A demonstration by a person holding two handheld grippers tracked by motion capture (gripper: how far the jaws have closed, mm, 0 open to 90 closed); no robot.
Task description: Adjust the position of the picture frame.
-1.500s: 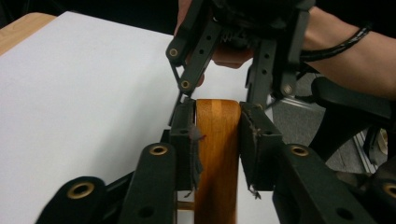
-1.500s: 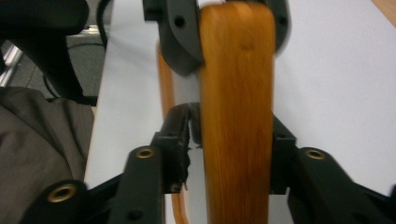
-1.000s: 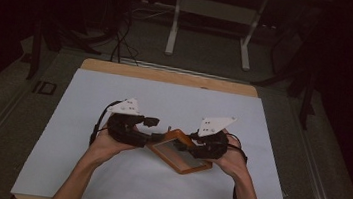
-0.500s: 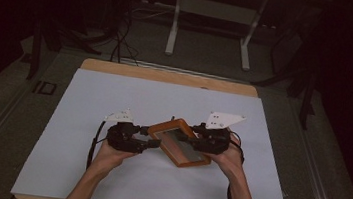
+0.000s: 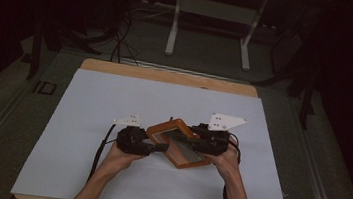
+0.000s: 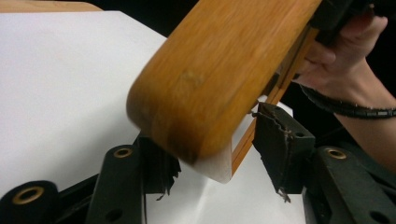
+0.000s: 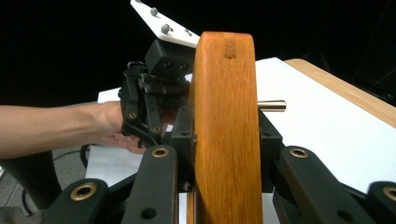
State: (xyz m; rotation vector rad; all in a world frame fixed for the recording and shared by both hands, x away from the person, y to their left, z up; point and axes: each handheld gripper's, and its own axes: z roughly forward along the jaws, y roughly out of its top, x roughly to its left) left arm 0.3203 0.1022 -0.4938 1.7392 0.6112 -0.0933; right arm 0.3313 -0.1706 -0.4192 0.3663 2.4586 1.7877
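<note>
The right gripper (image 7: 224, 154) is clamping its fingers on the wooden frame (image 5: 179, 142), holding it tilted above the white surface (image 5: 88, 104). The left gripper (image 6: 215, 161) has just been closing its fingers around the frame's rounded corner (a gap showing beside one pad).
</note>
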